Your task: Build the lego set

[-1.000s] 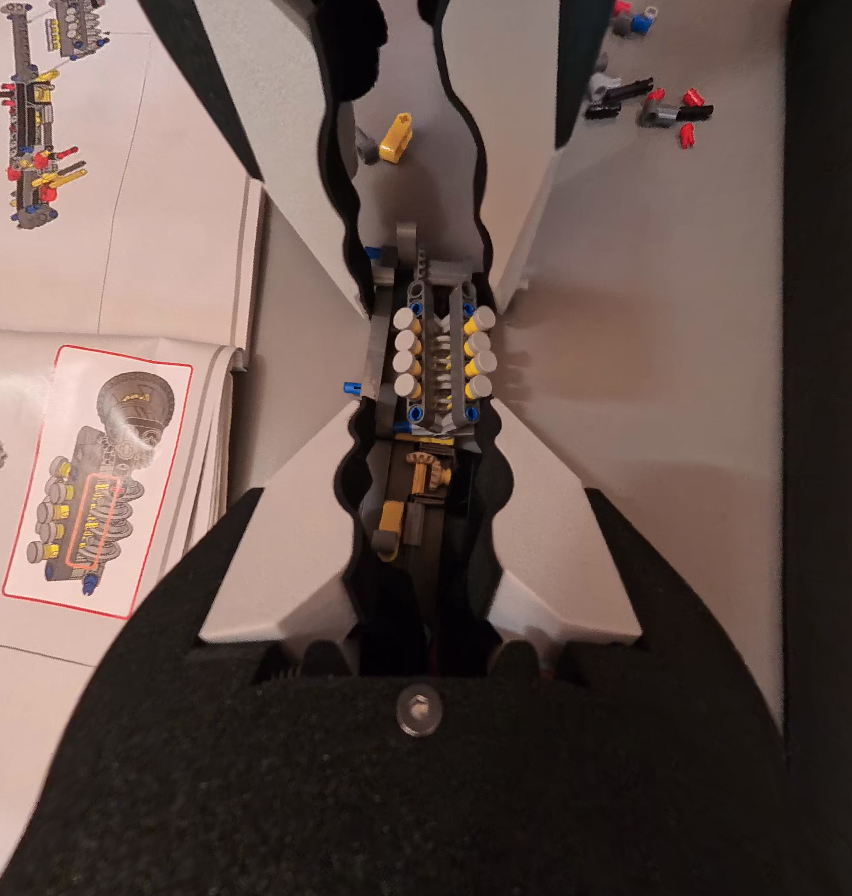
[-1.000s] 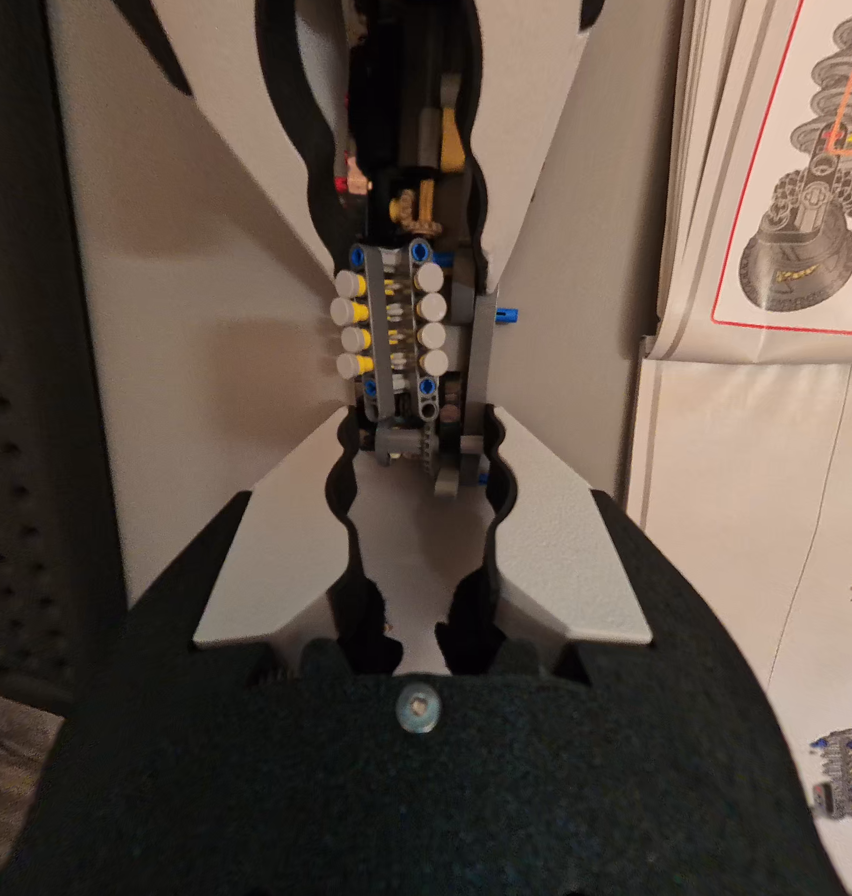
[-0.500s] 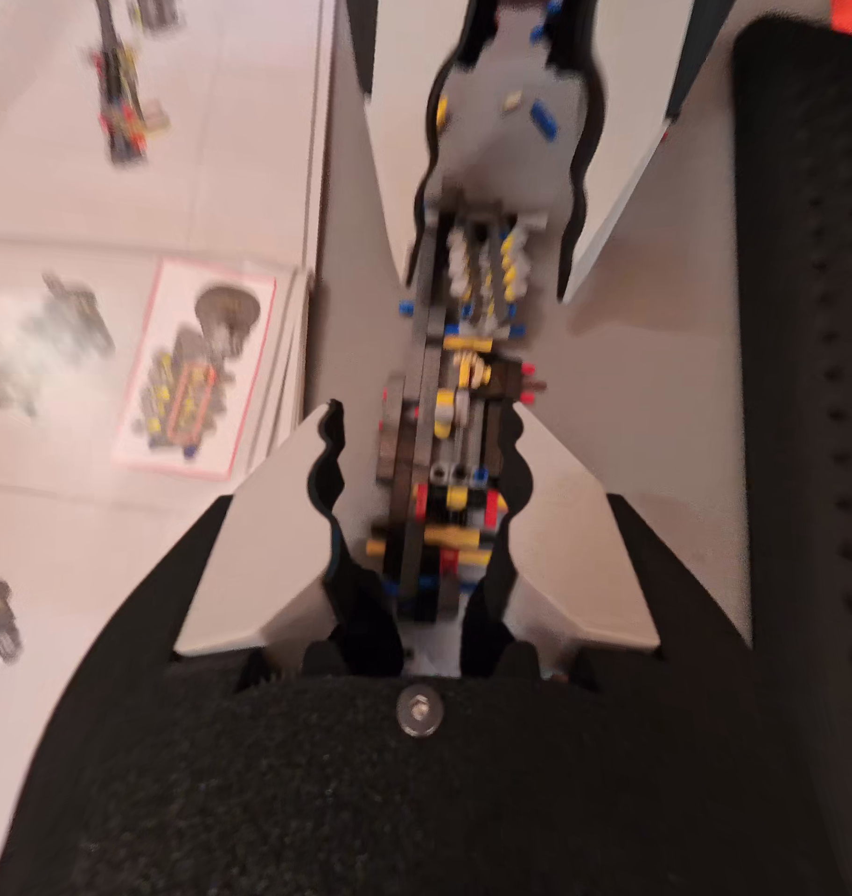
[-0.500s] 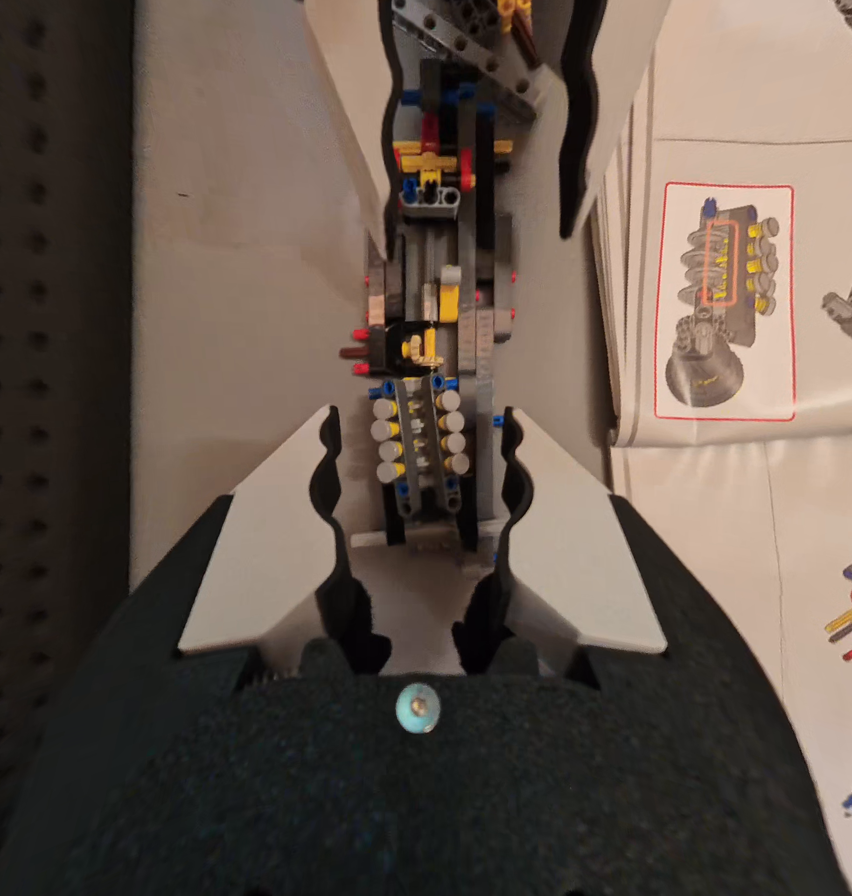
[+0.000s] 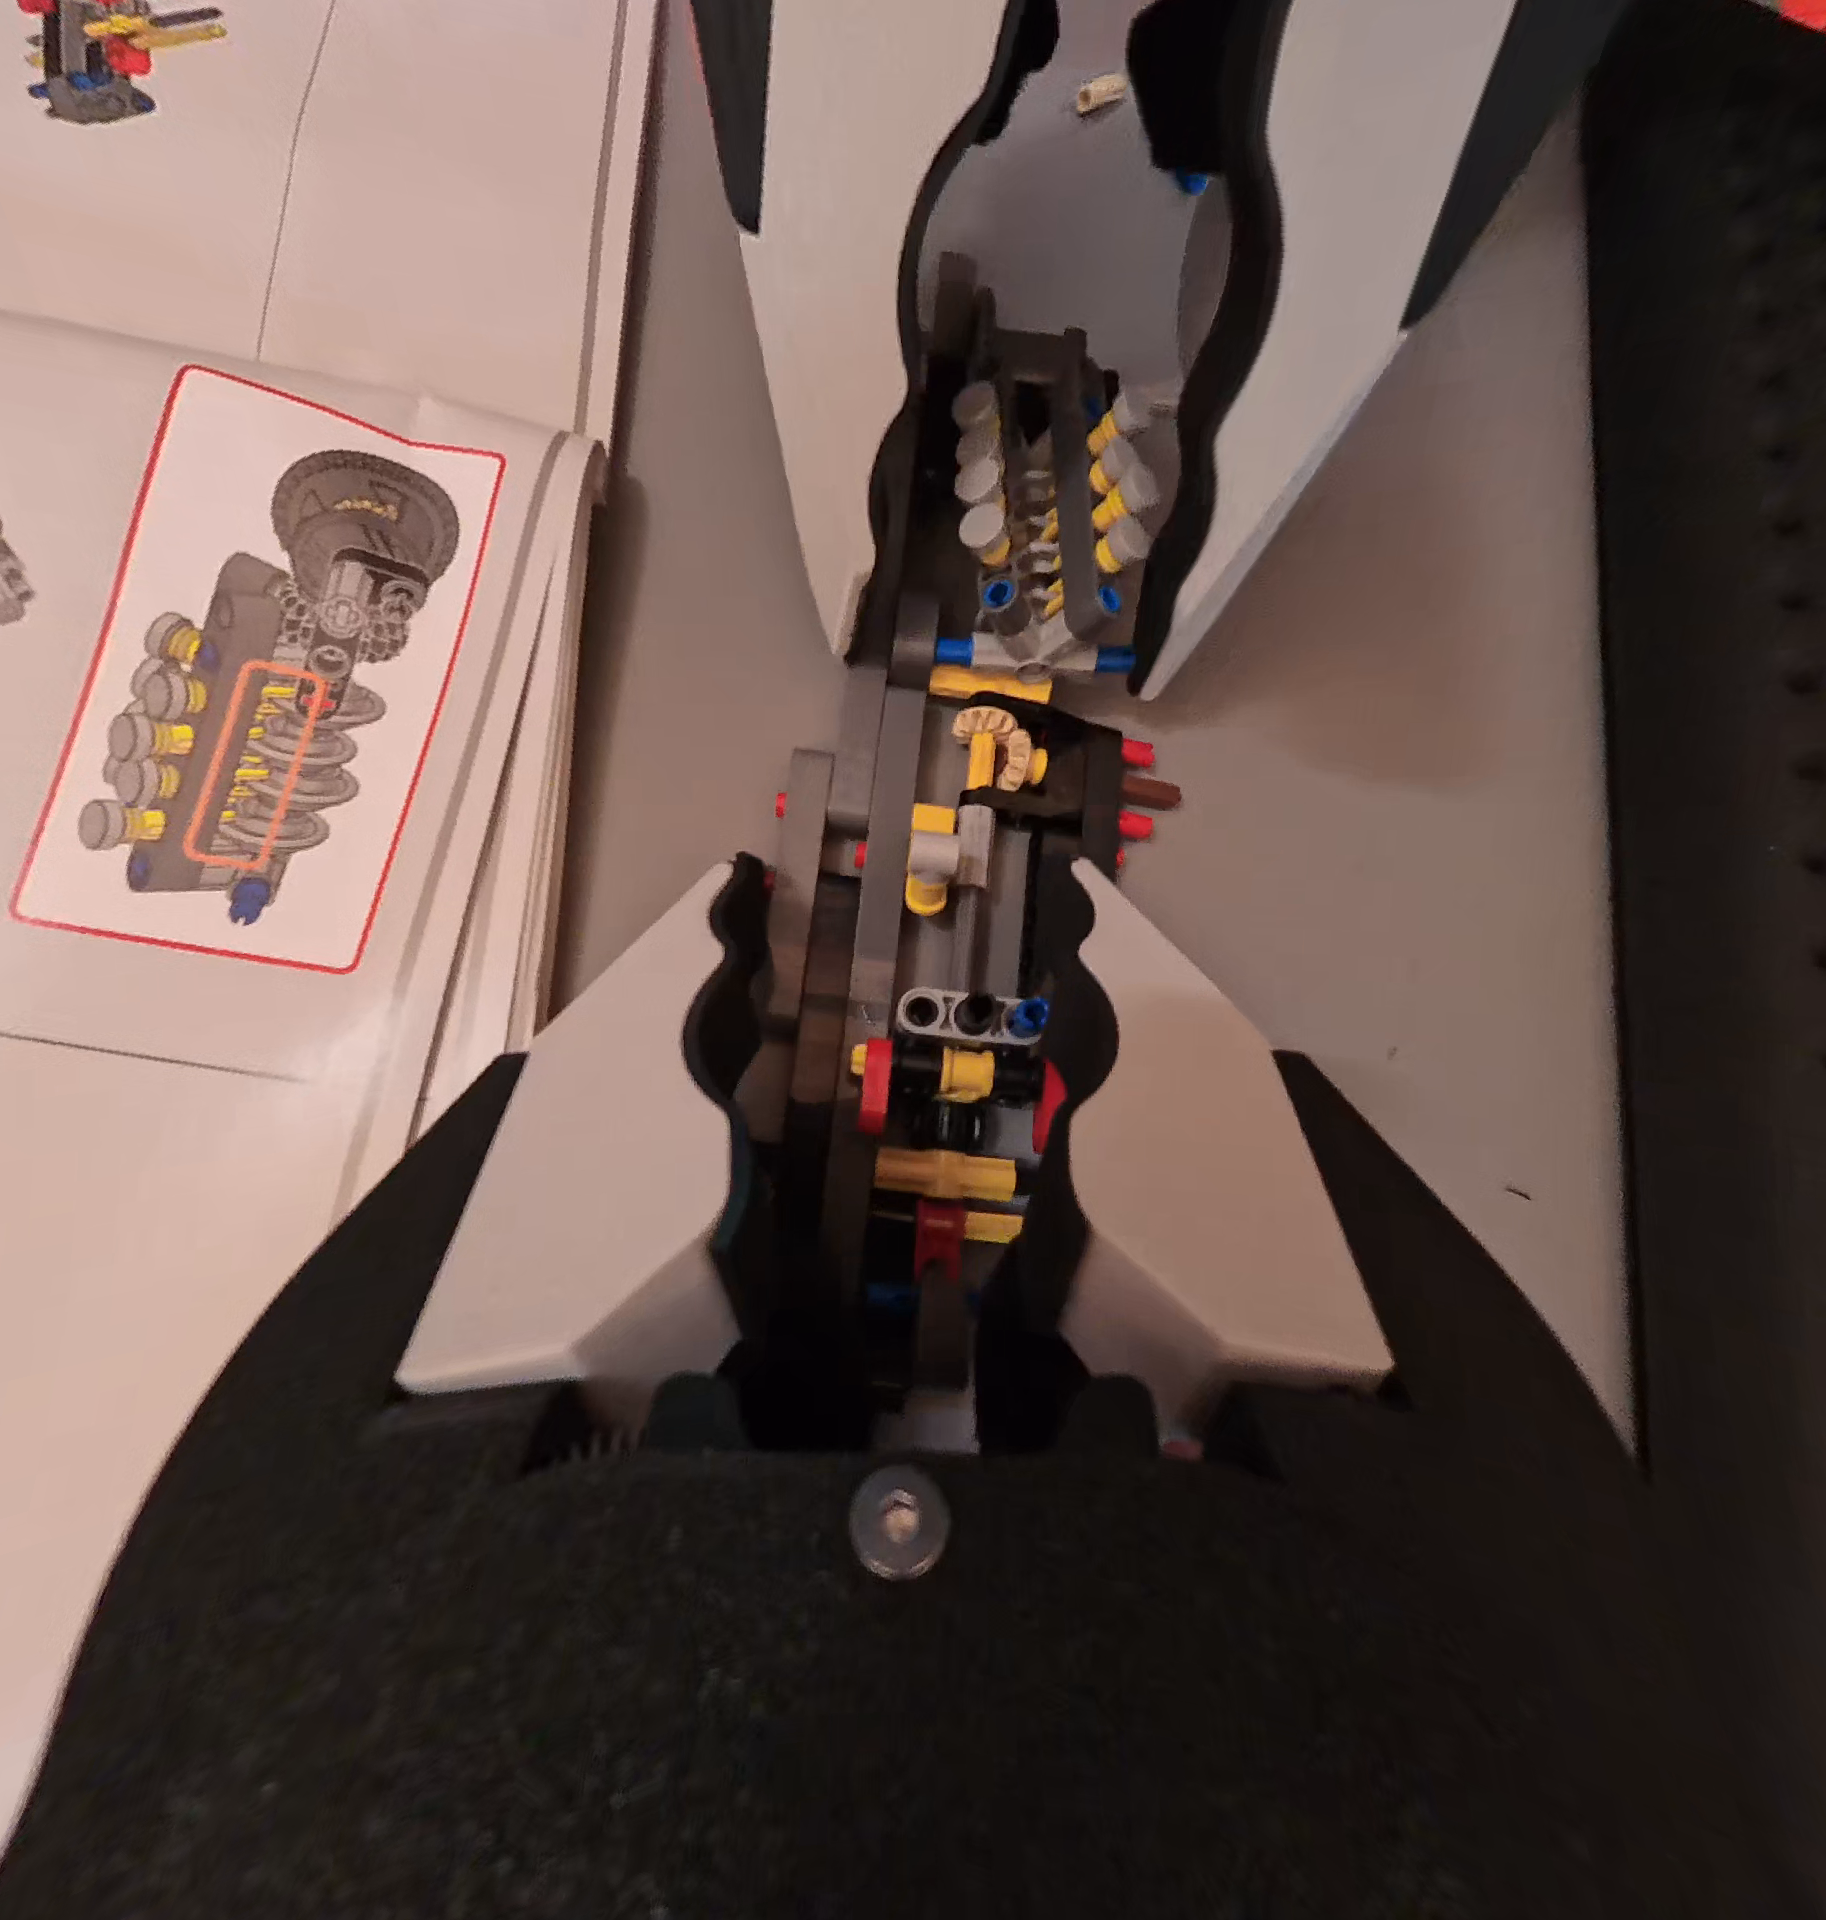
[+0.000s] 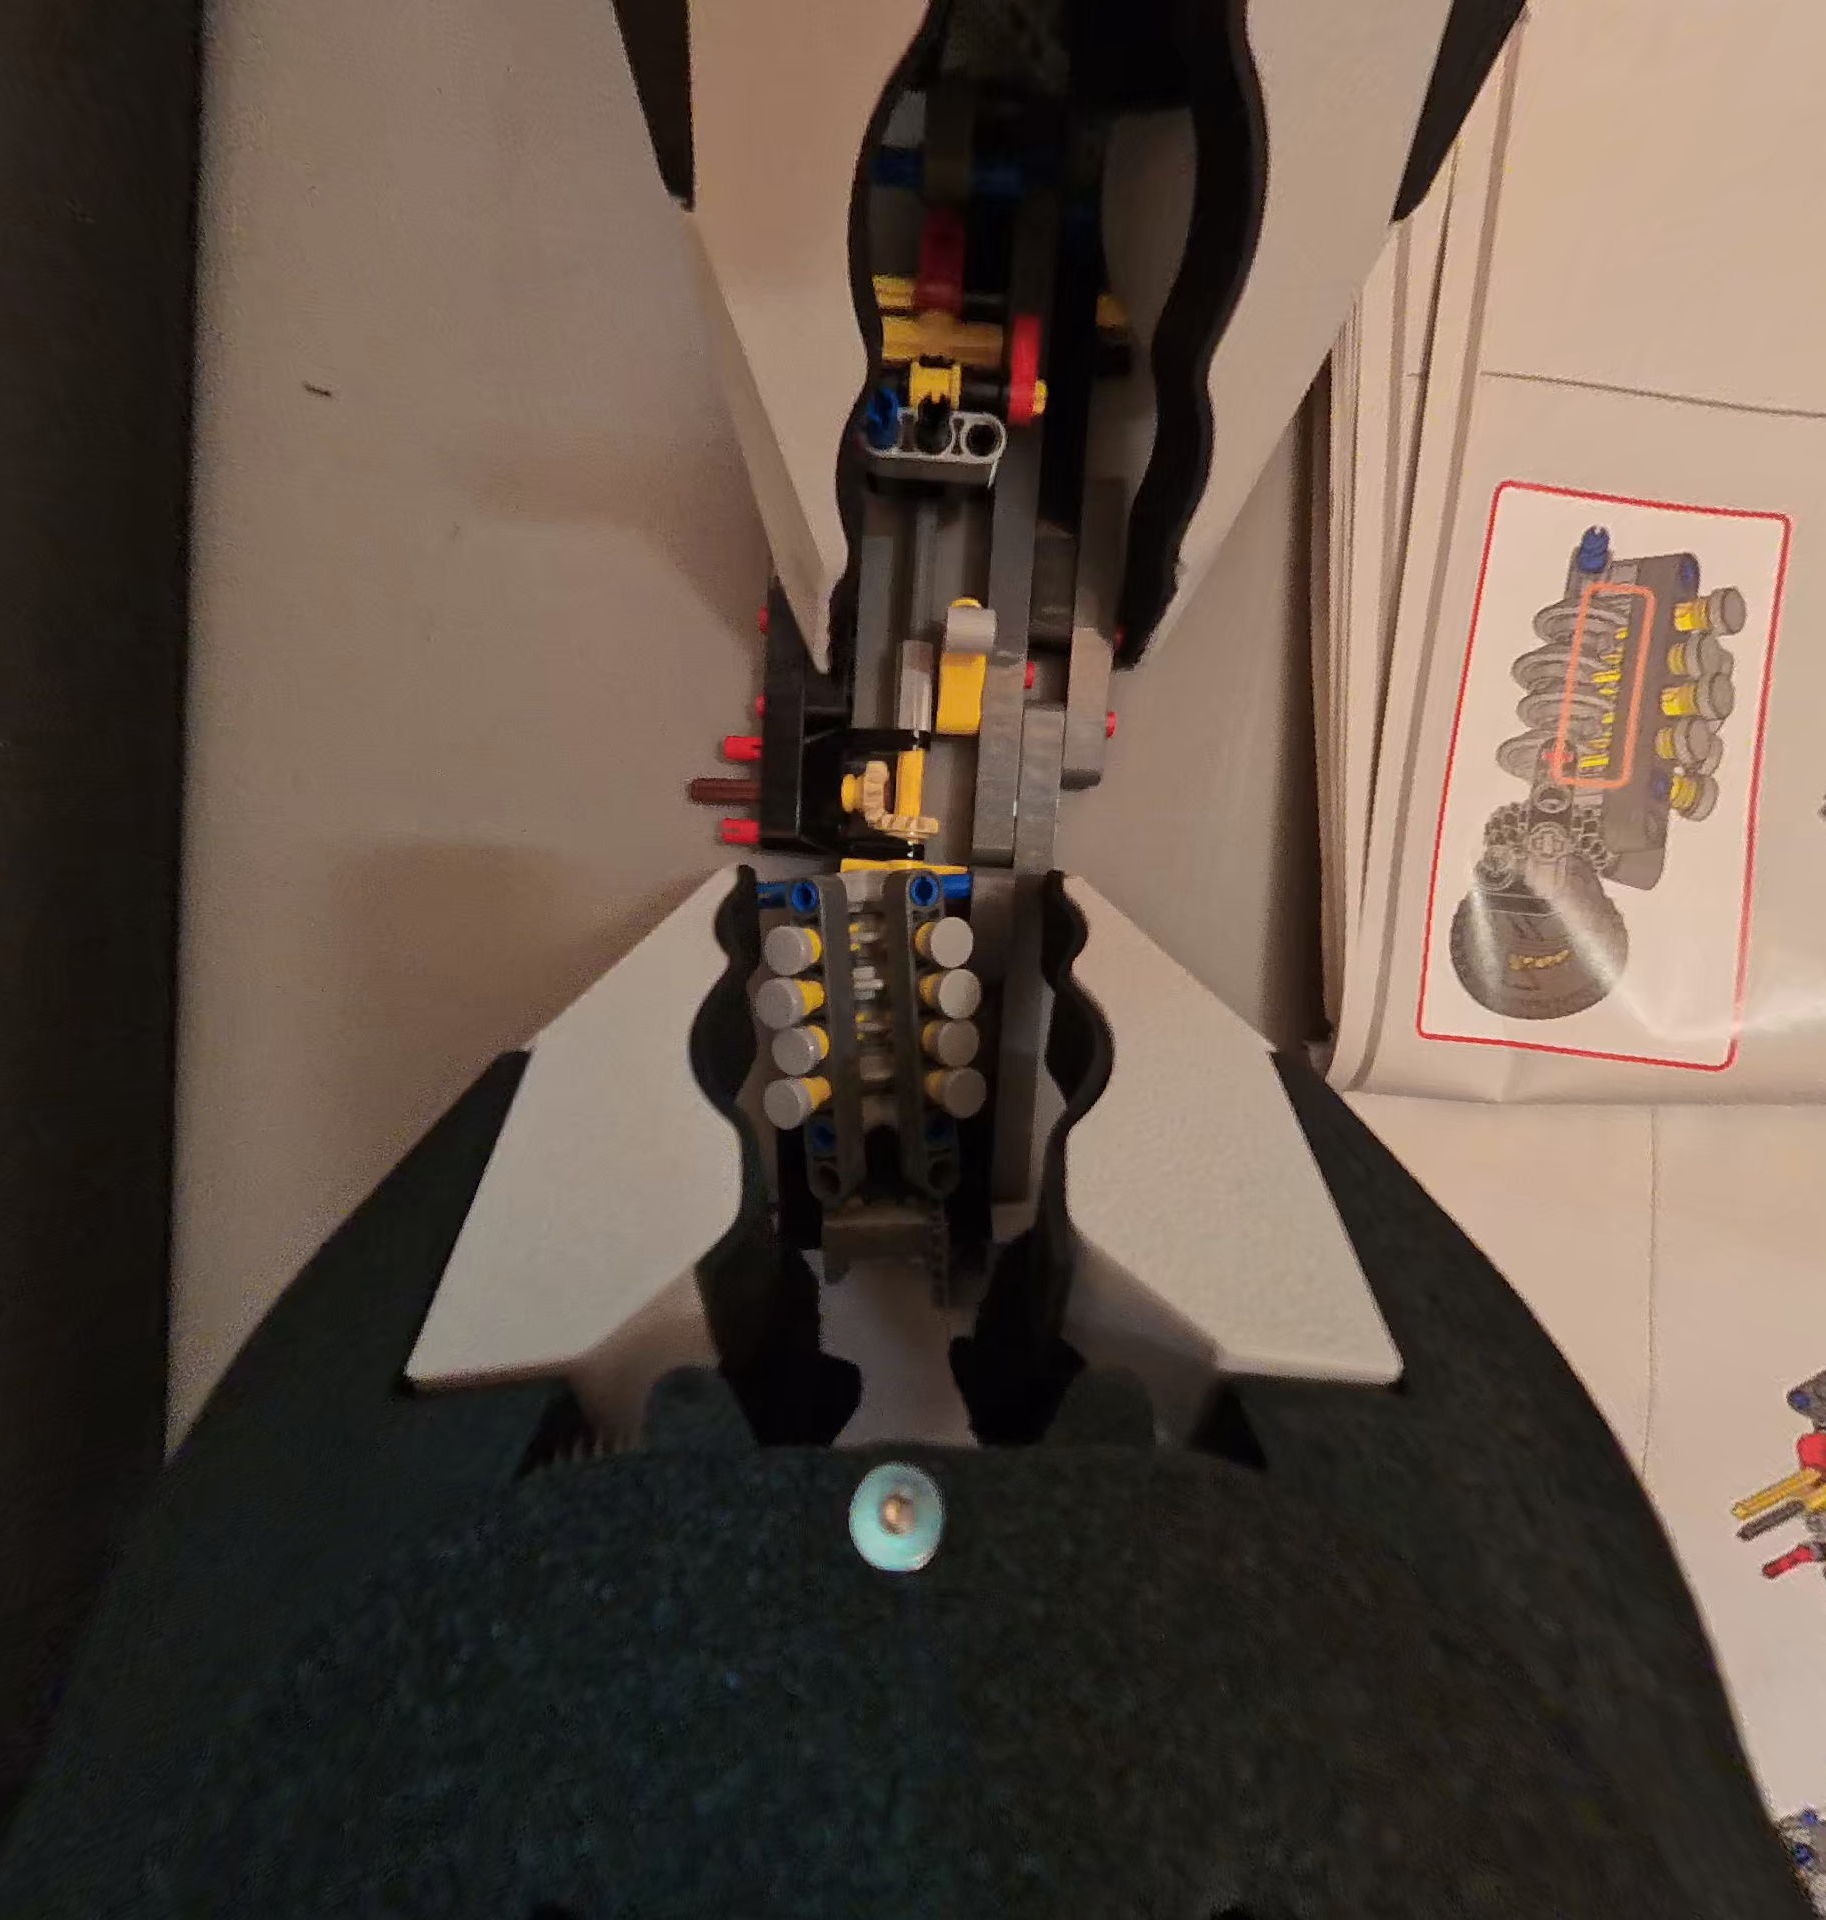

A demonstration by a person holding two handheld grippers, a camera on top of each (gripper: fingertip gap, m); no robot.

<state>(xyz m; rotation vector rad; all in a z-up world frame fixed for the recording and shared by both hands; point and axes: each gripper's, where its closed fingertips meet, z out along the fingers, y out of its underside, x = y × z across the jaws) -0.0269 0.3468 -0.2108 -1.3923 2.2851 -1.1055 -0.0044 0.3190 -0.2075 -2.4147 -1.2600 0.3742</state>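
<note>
A long dark-grey lego chassis (image 5: 893,935), its engine block (image 6: 867,1029) studded with grey-and-yellow pistons, lies pinched between left gripper (image 5: 904,883) at 6 o'clock and right gripper (image 6: 893,894), each clamped on one end.

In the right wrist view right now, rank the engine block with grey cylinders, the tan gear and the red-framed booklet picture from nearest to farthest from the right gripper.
1. The engine block: between the right gripper fingers, at the model's near end.
2. The tan gear: just beyond the fingertips, mid-model.
3. The red-framed booklet picture: far off to the right, on the open page.
</note>
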